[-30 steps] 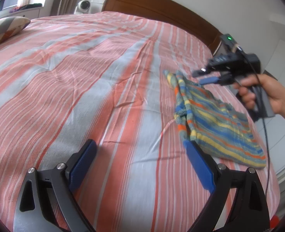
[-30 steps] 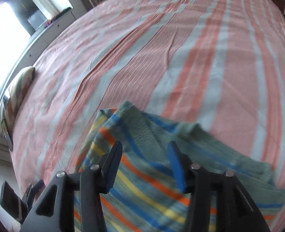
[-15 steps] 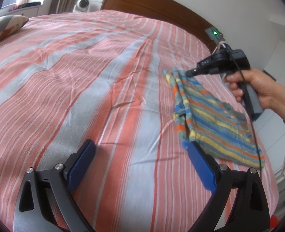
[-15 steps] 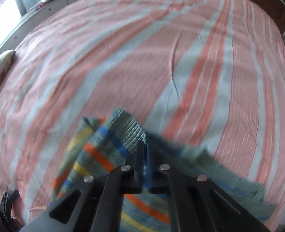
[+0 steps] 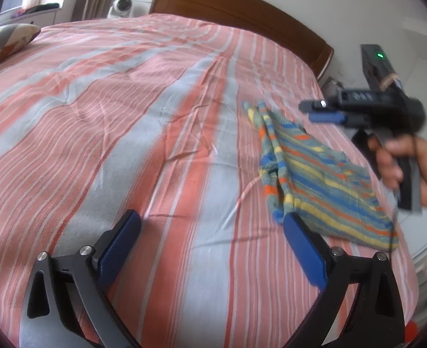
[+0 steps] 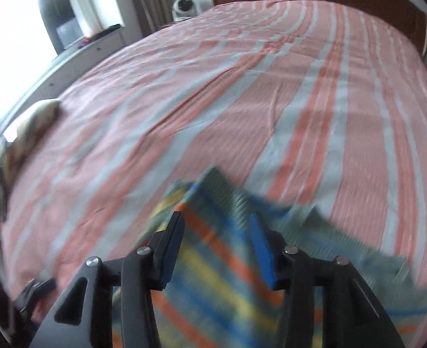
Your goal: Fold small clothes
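A small knitted garment (image 5: 315, 174) striped in blue, yellow, orange and green lies folded on the right side of the striped bed cover (image 5: 126, 130). A hand holds my right gripper (image 5: 320, 110) in the air above the garment's far corner. Its jaws are opening and nothing is pinched between them. In the right wrist view the garment (image 6: 219, 290) shows blurred below the right gripper (image 6: 216, 226). My left gripper (image 5: 210, 220) hangs open over the bed at the garment's near left corner, holding nothing.
A patterned pillow (image 5: 4, 43) lies at the far left of the bed. The wooden headboard (image 5: 242, 20) and a white round device (image 5: 122, 5) stand at the back. The bed's right edge runs just past the garment. A person's hand (image 5: 410, 168) grips the right handle.
Half a second ago the right gripper was shut on the garment's far corner; now it has let go, opened, and drawn back to the right. The left gripper has not moved.
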A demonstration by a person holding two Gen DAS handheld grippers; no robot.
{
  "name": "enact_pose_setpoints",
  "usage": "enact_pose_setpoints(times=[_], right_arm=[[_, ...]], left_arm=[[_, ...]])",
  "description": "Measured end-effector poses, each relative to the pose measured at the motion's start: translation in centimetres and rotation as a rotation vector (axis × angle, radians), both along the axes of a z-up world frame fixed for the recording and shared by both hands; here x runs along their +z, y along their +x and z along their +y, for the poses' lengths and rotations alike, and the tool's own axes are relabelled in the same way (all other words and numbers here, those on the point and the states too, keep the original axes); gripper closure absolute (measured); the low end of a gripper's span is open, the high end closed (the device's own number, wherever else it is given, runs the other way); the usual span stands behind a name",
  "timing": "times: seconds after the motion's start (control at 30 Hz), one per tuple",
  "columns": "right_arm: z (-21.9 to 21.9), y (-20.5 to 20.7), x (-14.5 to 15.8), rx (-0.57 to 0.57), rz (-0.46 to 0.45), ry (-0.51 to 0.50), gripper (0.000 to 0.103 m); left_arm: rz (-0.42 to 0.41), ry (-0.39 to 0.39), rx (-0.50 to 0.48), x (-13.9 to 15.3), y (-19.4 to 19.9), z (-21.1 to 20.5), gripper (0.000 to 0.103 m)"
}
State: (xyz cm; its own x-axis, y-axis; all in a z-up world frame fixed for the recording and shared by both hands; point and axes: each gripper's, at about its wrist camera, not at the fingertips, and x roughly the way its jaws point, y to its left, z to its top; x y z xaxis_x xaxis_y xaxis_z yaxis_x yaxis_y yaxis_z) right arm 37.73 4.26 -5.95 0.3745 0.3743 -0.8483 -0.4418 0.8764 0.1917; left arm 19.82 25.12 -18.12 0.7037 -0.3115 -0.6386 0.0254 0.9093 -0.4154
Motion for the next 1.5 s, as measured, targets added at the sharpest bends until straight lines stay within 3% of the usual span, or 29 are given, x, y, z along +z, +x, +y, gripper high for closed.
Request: enact_pose_setpoints(times=[0.07,0.2,0.3,0.4,0.5,0.57,0.7,0.73,0.93,1.03,1.1,1.17,1.23,1.3,1.43,1.5], right_arm=[[1.1,-1.6,-0.9,0.037,0.024,0.014,0.048],[4.0,-3.5,-6.0,0.098,0.109,-0.004,0.044],[3.3,-4.7,-4.3,0.082,0.036,0.077,0.045],[-0.2,-6.6,-0.6,0.022,-0.021,0.166,0.043],[-4.2,-10.3,1.4,0.009,-0.081,0.147,0.034],[-6.8,-12.4,0.7,-0.020,-0.093,0.112,0.031],[-12.4,-15.6,-5.2,-0.154,0.029,-0.010,0.031],[-14.0,-16.9,-5.7,-0.186,0.029,0.006,0.036],[-21.4,-24.3,-4.2,-0.340,-0.029,0.072,0.037],[-25.7,-27.6,-2.9,-0.442,-0.089,0.090,0.036],[-28.3,-29.9,-2.7,-0.506,-0.144,0.067,0.035],[-30.8,-32.1,-3.2,-0.579,-0.182,0.048,0.034],[-32.5,-33.7,-3.7,-0.635,-0.188,0.094,0.034],[-34.1,-34.7,-4.8,-0.675,-0.173,0.145,0.034],[-34.8,-34.5,-4.5,-0.650,-0.192,0.149,0.034],[-34.7,-34.4,-4.2,-0.632,-0.204,0.160,0.034]], left_arm=[[-0.001,0.002,-0.001,0.0,-0.1,0.0,0.004],[-0.009,-0.011,0.000,-0.1,-0.2,0.1,0.003],[-0.013,-0.019,-0.001,-0.1,-0.2,0.2,0.003],[-0.012,-0.015,-0.002,-0.1,-0.2,0.2,0.002],[-0.010,-0.008,-0.003,-0.1,-0.2,0.1,0.002],[-0.011,0.001,-0.004,-0.1,-0.2,0.1,0.002],[-0.015,0.004,-0.004,-0.1,-0.3,-0.1,0.002],[-0.017,0.003,-0.004,-0.1,-0.3,-0.1,0.002],[-0.007,0.039,-0.002,-0.1,-0.3,-0.3,0.002],[0.015,0.119,0.021,0.7,-0.9,-1.1,0.003],[0.005,0.190,-0.001,2.0,-2.3,-2.7,0.003],[-0.036,0.200,-0.080,3.6,-4.3,-5.5,0.003],[-0.070,0.234,-0.188,4.7,-6.0,-9.5,0.003],[-0.098,0.319,-0.328,5.5,-7.5,-15.0,0.003],[-0.135,0.422,-0.492,5.5,-9.8,-23.3,0.003],[-0.145,0.439,-0.508,5.2,-10.2,-25.4,0.003]])
